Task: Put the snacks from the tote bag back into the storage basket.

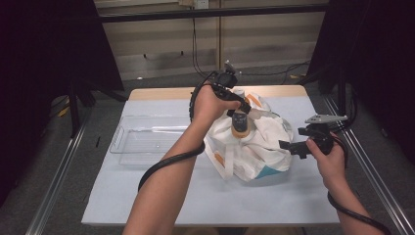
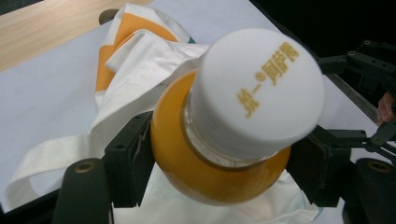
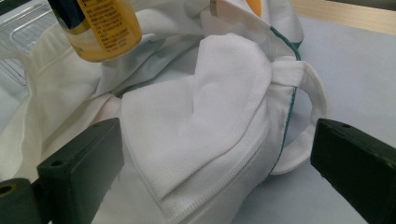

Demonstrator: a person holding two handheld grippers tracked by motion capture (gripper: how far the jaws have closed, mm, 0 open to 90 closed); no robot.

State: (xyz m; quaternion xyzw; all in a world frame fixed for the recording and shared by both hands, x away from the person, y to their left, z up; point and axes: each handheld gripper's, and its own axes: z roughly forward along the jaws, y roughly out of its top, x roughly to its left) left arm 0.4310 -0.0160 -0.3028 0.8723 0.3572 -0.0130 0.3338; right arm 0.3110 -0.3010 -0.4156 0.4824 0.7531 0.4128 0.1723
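The left gripper (image 2: 219,163) is clamped on a plastic bottle of orange drink with a white screw cap (image 2: 219,140), its two black jaws pressing the bottle's shoulders just under the cap. The bottle hangs over the mouth of a crumpled white cloth bag with orange and teal patches (image 1: 254,142) in the middle of the table. The right gripper (image 3: 215,158) stands wide open around a fold of the bag's rim, its jaws clear of the cloth. A clear plastic tray (image 1: 142,142) lies left of the bag.
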